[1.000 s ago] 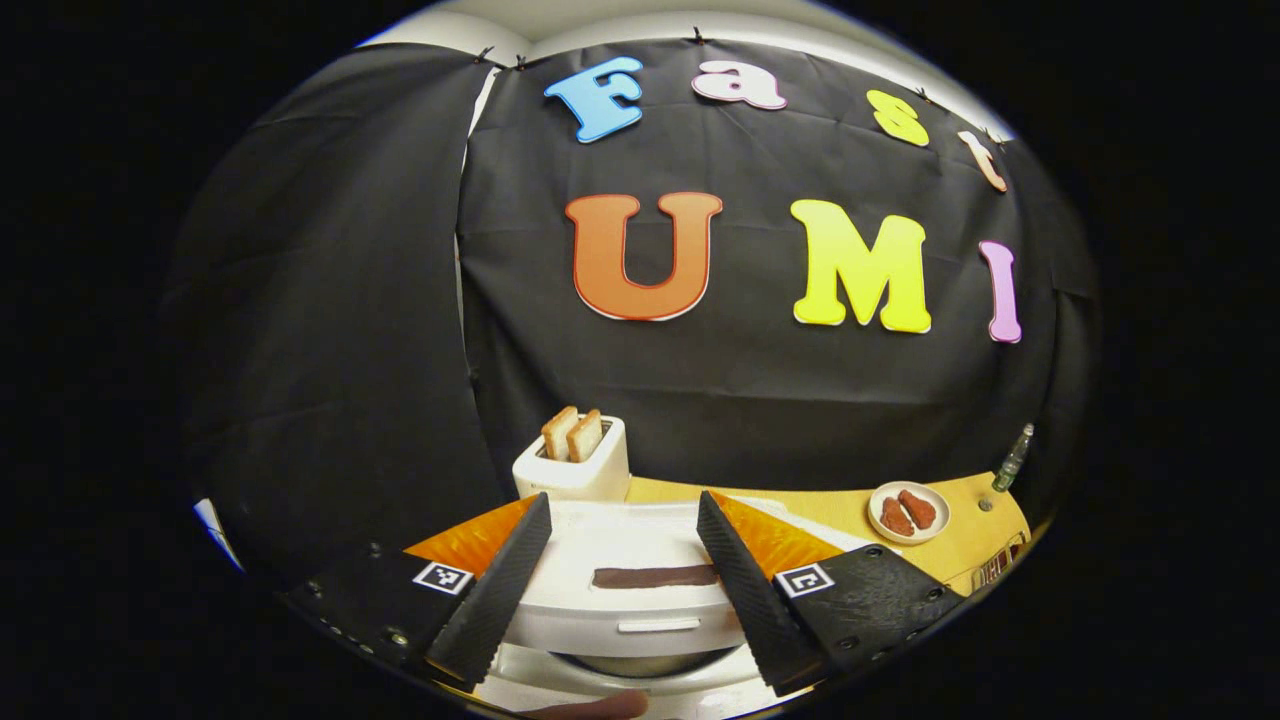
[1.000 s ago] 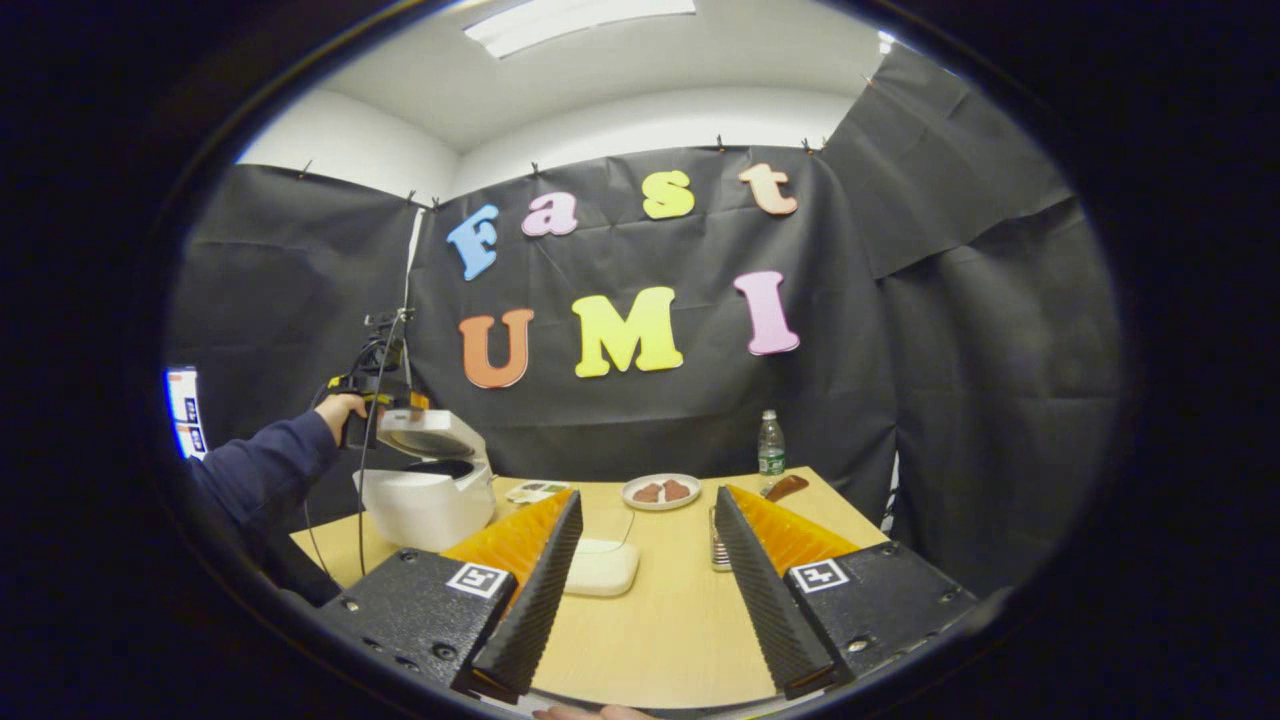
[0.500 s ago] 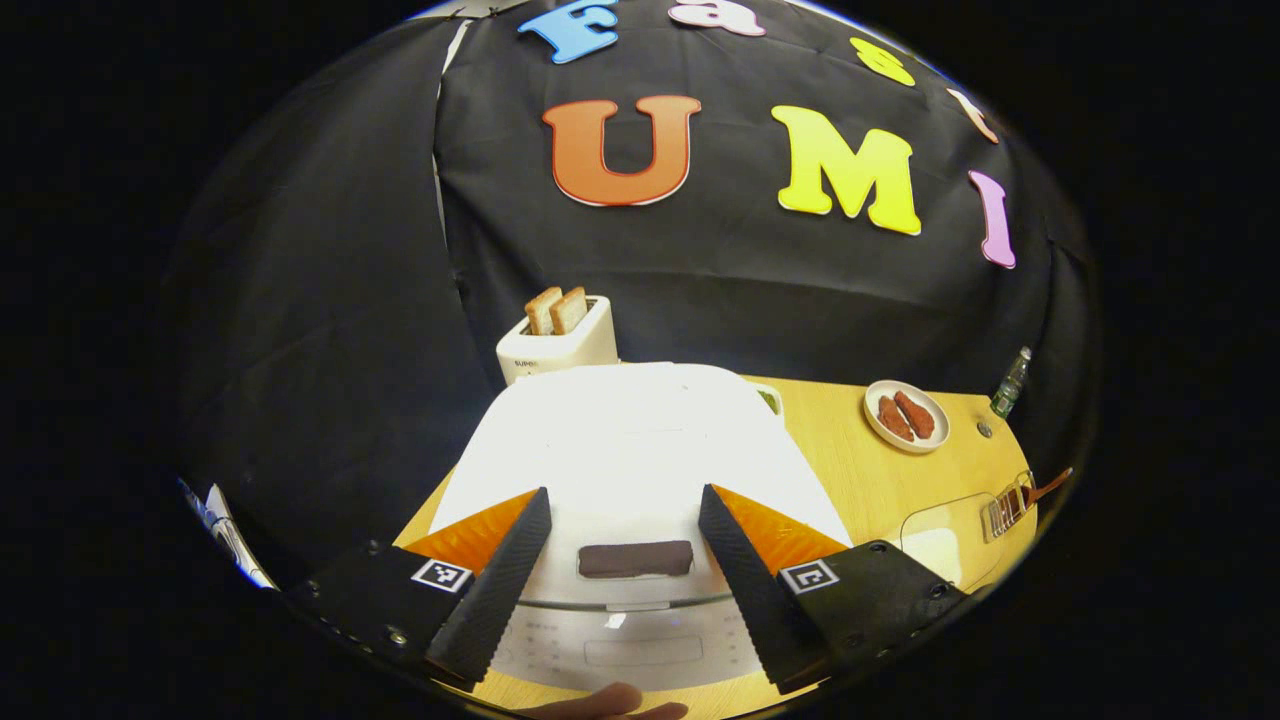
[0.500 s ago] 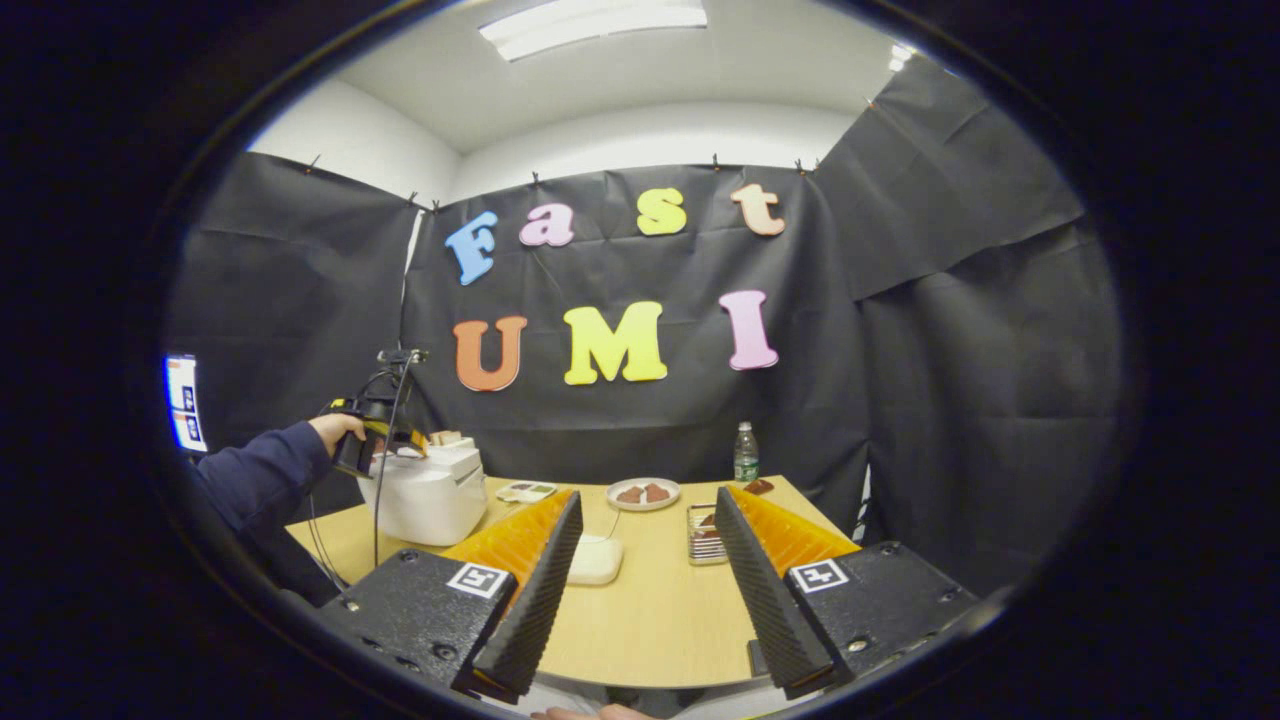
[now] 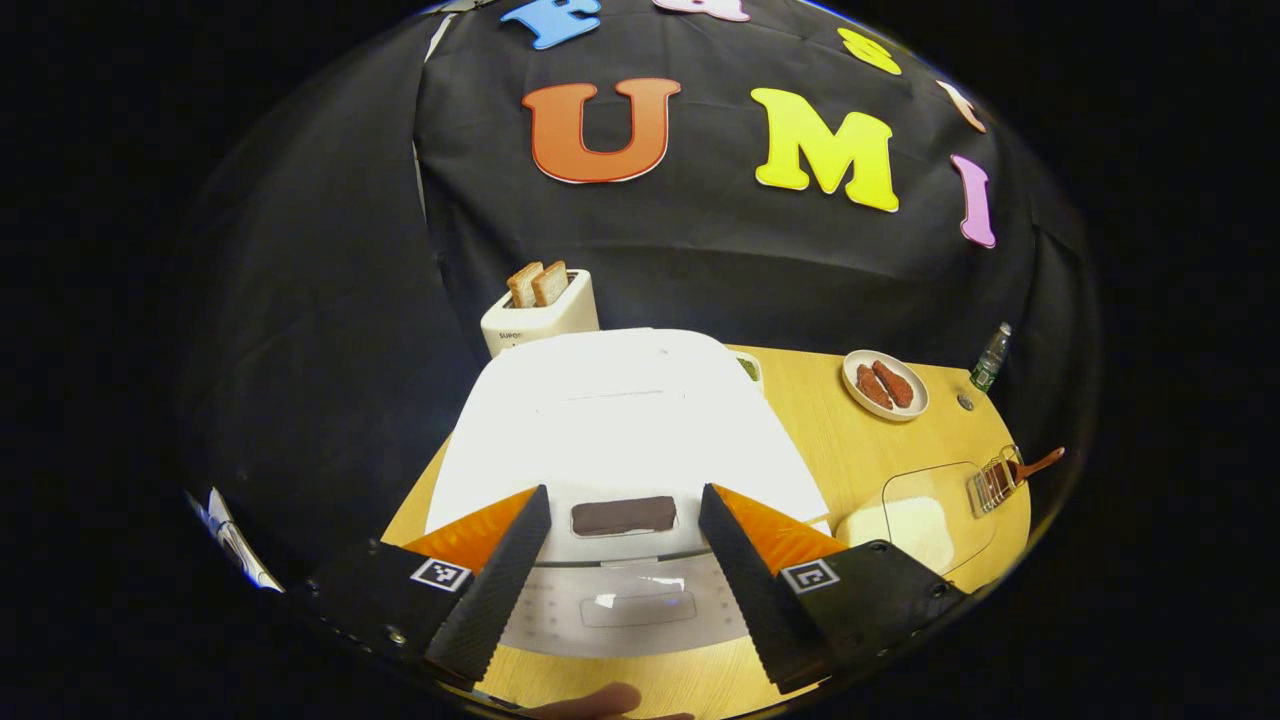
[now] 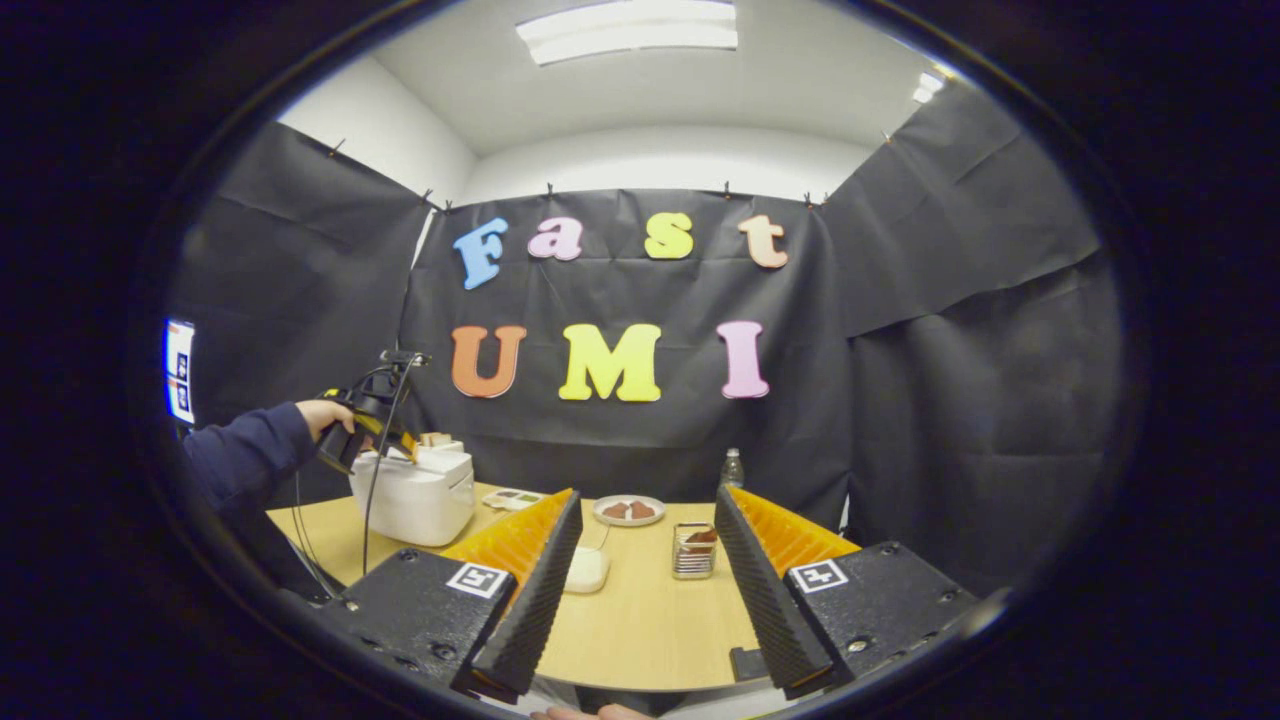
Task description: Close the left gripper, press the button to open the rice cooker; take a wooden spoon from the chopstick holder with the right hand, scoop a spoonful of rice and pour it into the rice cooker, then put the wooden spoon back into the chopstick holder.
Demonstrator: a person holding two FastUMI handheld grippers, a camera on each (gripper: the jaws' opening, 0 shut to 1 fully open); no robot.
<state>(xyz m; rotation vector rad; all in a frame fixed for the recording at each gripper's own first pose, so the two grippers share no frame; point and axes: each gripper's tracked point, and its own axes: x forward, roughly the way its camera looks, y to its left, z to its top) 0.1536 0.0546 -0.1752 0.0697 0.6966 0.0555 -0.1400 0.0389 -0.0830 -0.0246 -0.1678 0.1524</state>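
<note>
White and closed, the rice cooker (image 5: 620, 420) sits at the left end of the wooden desk (image 5: 860, 440), its dark button (image 5: 623, 515) showing between the spread fingers of the left gripper (image 5: 622, 560), which hangs just above the lid without touching it. In the right gripper view that same gripper is seen farther off, held by a hand (image 6: 322, 415) in a dark sleeve (image 6: 240, 462) over the cooker's top. Behind the cooker stands a toaster (image 5: 538, 312) with two slices in its slots.

Right of the cooker lies a clear container of rice (image 5: 925, 512), and beside it the wire chopstick holder (image 5: 992, 482) with the wooden spoon (image 5: 1038, 464) leaning out of it. A plate (image 5: 885, 385) with brown food and a bottle (image 5: 990, 357) stand near the back edge.

The right gripper (image 6: 648, 585) hovers over the near side of the desk, well apart from the holder, its fingers wide apart and holding nothing.
</note>
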